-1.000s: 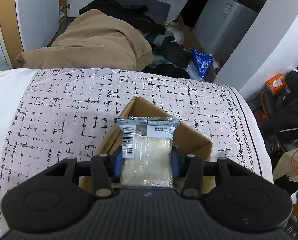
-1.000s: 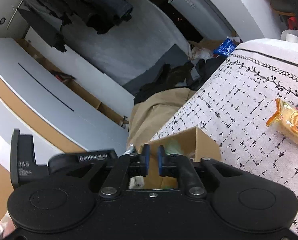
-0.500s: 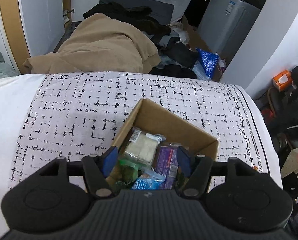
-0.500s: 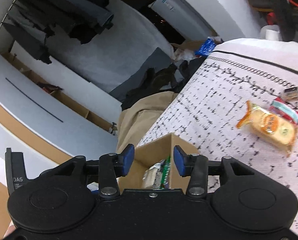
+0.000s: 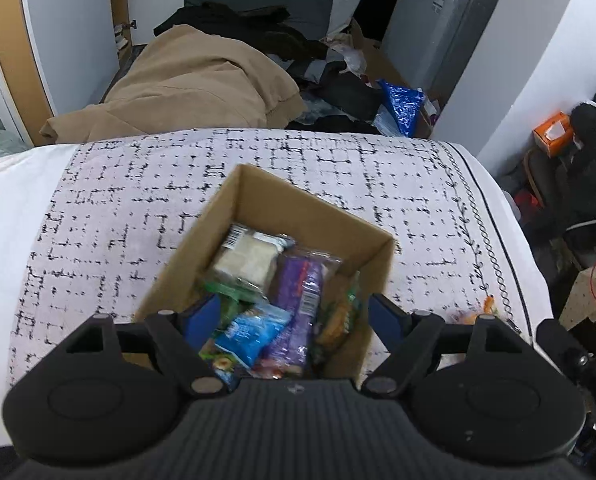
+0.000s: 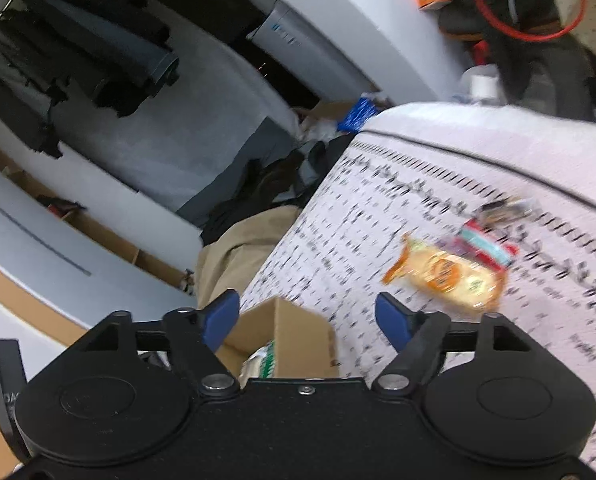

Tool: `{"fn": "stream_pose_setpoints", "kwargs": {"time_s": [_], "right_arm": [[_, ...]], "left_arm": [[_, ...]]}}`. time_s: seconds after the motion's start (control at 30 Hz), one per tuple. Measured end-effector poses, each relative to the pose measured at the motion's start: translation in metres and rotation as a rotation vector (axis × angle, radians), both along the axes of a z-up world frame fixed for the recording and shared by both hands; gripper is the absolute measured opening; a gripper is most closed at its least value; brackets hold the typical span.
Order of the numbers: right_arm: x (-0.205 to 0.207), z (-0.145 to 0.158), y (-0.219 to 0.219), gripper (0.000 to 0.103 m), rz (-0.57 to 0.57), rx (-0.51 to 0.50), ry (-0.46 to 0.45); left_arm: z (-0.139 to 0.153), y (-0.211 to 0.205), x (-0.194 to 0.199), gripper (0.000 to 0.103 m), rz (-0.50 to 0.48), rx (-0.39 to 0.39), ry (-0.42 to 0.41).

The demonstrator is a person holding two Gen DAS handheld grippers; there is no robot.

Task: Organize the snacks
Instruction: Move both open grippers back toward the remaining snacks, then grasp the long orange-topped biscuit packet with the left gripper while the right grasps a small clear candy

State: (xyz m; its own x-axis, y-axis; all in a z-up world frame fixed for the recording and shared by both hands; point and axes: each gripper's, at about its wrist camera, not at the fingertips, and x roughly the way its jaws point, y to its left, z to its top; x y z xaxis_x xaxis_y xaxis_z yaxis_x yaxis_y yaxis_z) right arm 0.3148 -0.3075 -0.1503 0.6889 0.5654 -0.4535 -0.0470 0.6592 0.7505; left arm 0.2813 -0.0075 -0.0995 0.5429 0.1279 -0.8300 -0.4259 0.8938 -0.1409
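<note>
My left gripper [image 5: 293, 318] hangs above the open cardboard box [image 5: 257, 196] on the patterned cloth [image 5: 117, 200], jaws spread wide and empty. Inside the box lie a pale clear-wrapped snack [image 5: 247, 258] at the far side, a purple packet [image 5: 300, 300] beside it, and a blue packet [image 5: 251, 332] nearest me. My right gripper [image 6: 308, 316] is also spread, empty. Beyond the box [image 6: 289, 336], an orange-wrapped snack [image 6: 446, 276] rests on the cloth, touching a red and teal packet [image 6: 486, 246].
</note>
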Motion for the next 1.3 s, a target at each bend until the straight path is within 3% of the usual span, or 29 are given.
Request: {"fn": "stream_pose_setpoints", "kwargs": {"time_s": [0.67,1.07,1.3], "right_arm": [[0.01,-0.031,-0.083,0.079,-0.171,0.108,0.126],[0.018,-0.049,-0.105,0.068,-0.191,0.164,0.17],[0.039,-0.076,-0.108,0.061,-0.187,0.212,0.233]], "left_arm": [[-0.01,-0.077,0.015,0.081,-0.109,-0.039,-0.004],[-0.029,-0.115,0.027,0.081,-0.133,-0.072,-0.012],[-0.046,-0.132,0.041,0.08,-0.113,-0.118,0.008]]}}
